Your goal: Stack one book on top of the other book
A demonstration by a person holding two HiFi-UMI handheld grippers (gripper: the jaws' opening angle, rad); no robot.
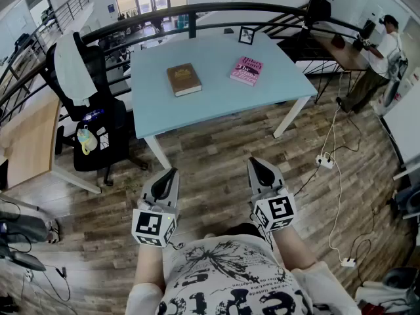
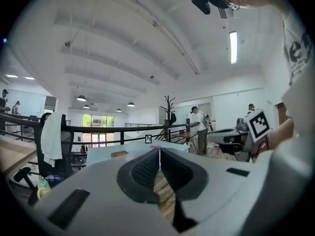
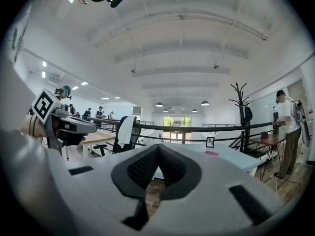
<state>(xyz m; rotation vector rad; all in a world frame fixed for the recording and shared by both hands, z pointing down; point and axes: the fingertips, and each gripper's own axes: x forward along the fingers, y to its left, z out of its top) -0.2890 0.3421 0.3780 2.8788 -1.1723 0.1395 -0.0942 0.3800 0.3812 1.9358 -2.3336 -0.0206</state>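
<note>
A brown book lies flat on the light blue table, left of centre. A pink book lies to its right, apart from it. Both grippers hang over the wooden floor, well short of the table's near edge. My left gripper is shut and holds nothing. My right gripper is shut too, also with nothing in it. In the left gripper view the brown book and the pink book show small beyond the shut jaws. The right gripper view shows the pink book far off on the table.
A small framed picture stands at the table's far edge. A black office chair with a white cloth over its back stands left of the table. A dark railing runs behind it. Cables and a power strip lie on the floor at right. A person stands far right.
</note>
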